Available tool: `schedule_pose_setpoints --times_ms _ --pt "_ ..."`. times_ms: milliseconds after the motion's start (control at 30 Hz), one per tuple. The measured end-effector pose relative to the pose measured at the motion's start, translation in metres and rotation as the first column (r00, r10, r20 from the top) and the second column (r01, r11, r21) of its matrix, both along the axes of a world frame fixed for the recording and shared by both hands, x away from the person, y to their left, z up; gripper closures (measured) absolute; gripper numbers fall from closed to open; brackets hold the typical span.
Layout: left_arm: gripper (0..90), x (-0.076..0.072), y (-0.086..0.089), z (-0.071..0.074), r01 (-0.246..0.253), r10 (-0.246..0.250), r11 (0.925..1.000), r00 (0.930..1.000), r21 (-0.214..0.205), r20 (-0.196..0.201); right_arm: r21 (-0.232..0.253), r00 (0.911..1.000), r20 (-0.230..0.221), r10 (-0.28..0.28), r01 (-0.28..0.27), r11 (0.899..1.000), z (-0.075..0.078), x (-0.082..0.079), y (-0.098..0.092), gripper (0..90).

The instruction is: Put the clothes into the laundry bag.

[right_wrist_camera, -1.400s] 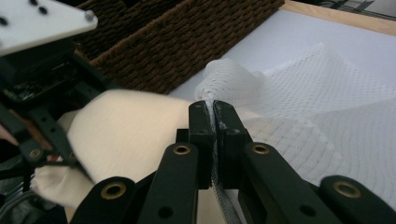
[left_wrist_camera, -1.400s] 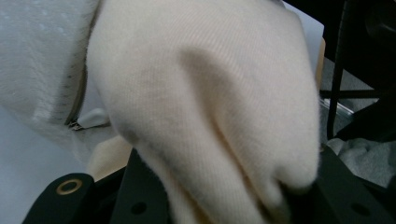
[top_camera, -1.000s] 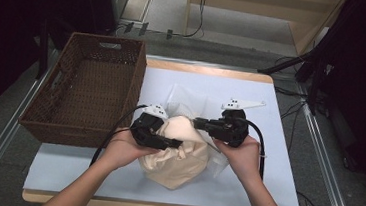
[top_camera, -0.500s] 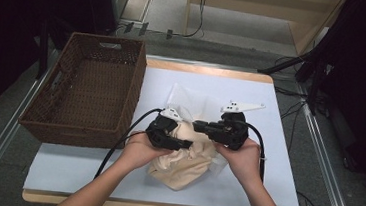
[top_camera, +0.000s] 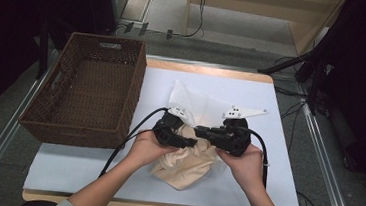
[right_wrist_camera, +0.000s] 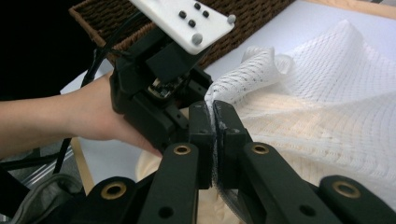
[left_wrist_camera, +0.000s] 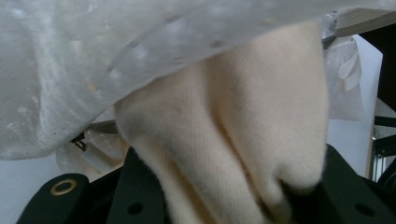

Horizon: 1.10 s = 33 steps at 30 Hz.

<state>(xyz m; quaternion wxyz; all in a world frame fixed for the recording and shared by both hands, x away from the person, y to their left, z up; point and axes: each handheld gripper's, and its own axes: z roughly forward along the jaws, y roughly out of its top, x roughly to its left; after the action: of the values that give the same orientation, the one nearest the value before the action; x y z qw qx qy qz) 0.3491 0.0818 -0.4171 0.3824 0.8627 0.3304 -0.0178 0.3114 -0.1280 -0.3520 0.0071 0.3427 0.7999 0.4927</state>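
A cream cloth (top_camera: pixel 185 167) lies bunched on the white-covered table (top_camera: pixel 263 190), partly under a white mesh bag (top_camera: pixel 193 104). My left gripper (top_camera: pixel 189 143) points right into the bundle; in its own view a thick fold of the cream cloth (left_wrist_camera: pixel 233 116) is packed between its jaws, with the mesh bag (left_wrist_camera: pixel 93 56) draped above. My right gripper (top_camera: pixel 199 131) points left towards it. Its jaws (right_wrist_camera: pixel 214 112) are shut on the mesh bag's edge (right_wrist_camera: pixel 243 74). The left gripper's body (right_wrist_camera: pixel 159 93) sits just beyond, held by a hand.
A brown wicker basket (top_camera: pixel 92 90) stands on the table's left side, close to the left hand. Black cables trail from both grippers towards the front edge. Bare white table surface (top_camera: pixel 65 168) shows in front of the basket.
My left gripper has moved right and down, from the bundle's left edge in under the mesh bag, close to the right gripper. The right gripper has stayed put, gripping the mesh.
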Motion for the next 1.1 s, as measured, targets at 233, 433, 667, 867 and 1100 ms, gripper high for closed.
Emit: schedule_pose_setpoints --times_ms 233,433,667,867,1100 --pt "48.9 0.006 0.001 -0.006 -0.005 0.004 0.9998 0.9992 -0.018 -0.039 -0.02 0.9998 -0.02 -0.004 0.004 1.0 -0.008 -0.001 -0.001 88.2" --pt "32.1 0.007 0.005 -0.004 0.012 -0.013 0.9996 0.9994 -0.024 -0.033 -0.031 0.9994 -0.03 -0.015 0.014 0.999 -0.014 0.002 -0.004 88.1" --pt "20.7 0.002 0.008 0.008 0.036 -0.036 0.9994 0.9989 0.0 -0.032 -0.033 0.9995 -0.026 -0.02 0.019 0.999 -0.014 0.003 -0.005 88.0" --pt "14.1 -0.003 0.017 0.018 0.031 -0.031 0.9994 0.9995 0.014 -0.005 -0.035 0.9995 -0.022 -0.022 0.022 0.999 -0.014 0.005 -0.007 88.0" --pt "17.1 -0.013 0.035 0.034 0.039 -0.038 0.9986 0.999 -0.036 0.022 -0.038 0.9995 -0.022 -0.021 0.02 0.999 -0.014 0.005 -0.01 88.0"
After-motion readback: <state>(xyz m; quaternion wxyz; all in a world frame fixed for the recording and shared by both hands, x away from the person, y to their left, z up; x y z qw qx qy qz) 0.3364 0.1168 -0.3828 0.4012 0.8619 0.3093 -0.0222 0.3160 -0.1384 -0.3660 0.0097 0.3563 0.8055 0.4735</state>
